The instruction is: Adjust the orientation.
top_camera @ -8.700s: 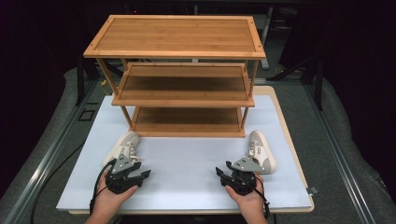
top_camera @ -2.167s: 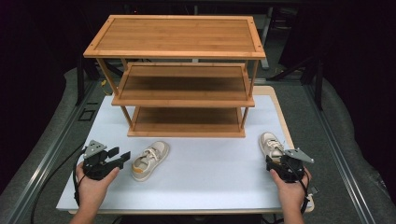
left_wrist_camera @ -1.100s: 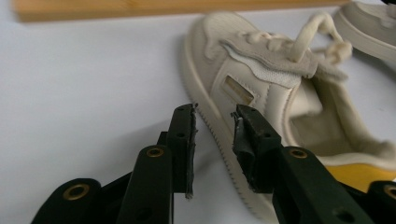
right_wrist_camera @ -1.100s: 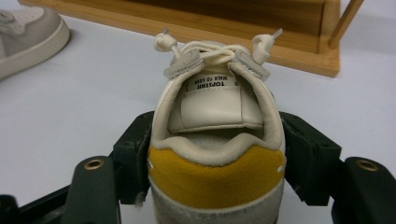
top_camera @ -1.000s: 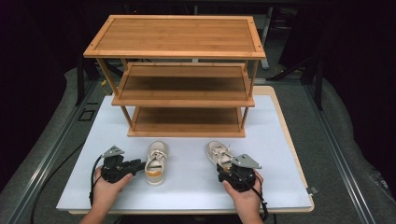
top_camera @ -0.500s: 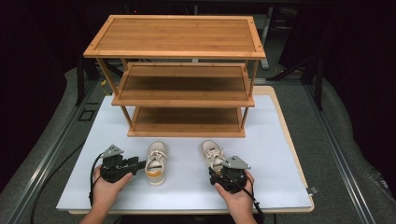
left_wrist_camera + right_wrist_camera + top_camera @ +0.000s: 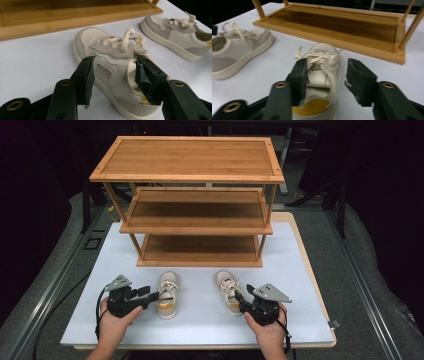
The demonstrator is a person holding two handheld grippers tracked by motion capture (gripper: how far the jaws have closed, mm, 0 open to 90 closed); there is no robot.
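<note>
Between the left gripper's (image 7: 113, 82) jaws sits the left shoe (image 7: 117, 75), heel end; jaws just opened, pads clear of both sides, so released. Right gripper (image 7: 325, 82) straddles the right shoe (image 7: 322, 75) at the heel; jaws have just been closing, a gap is visible on the far side, not clamped. Both shoes lie side by side on the white table (image 7: 200, 320), toes toward the wooden rack (image 7: 200, 220), just in front of its bottom shelf.

Bright, even overhead light, dark surroundings, soft shadows; right gripper view slightly blurred.
</note>
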